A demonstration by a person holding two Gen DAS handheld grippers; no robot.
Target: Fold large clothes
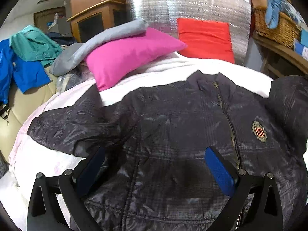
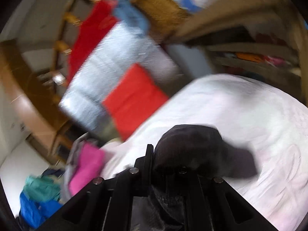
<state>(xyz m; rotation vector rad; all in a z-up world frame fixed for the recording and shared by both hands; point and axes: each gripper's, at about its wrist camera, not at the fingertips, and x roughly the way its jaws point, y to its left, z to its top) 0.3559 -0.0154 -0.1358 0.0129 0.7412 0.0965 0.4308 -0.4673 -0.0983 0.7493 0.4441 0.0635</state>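
Note:
A dark navy quilted jacket [image 1: 173,119] with a front zip and a chest badge lies front-up on the white bed cover [image 1: 165,73]. Its left sleeve stretches out to the left. My left gripper [image 1: 154,154] is open, its blue-padded fingers [image 1: 219,167] spread just above the jacket's lower front and holding nothing. In the blurred right wrist view my right gripper [image 2: 165,165] is shut on a bunched dark part of the jacket [image 2: 192,148] and holds it above the white cover [image 2: 240,115].
A pink pillow [image 1: 127,55], a grey folded cloth [image 1: 96,44] and a red cushion [image 1: 206,38] lie at the bed's head against a silver foil panel [image 1: 182,5]. Blue and teal clothes [image 1: 25,57] are piled at left. A wicker basket [image 1: 275,25] sits on a wooden shelf at right.

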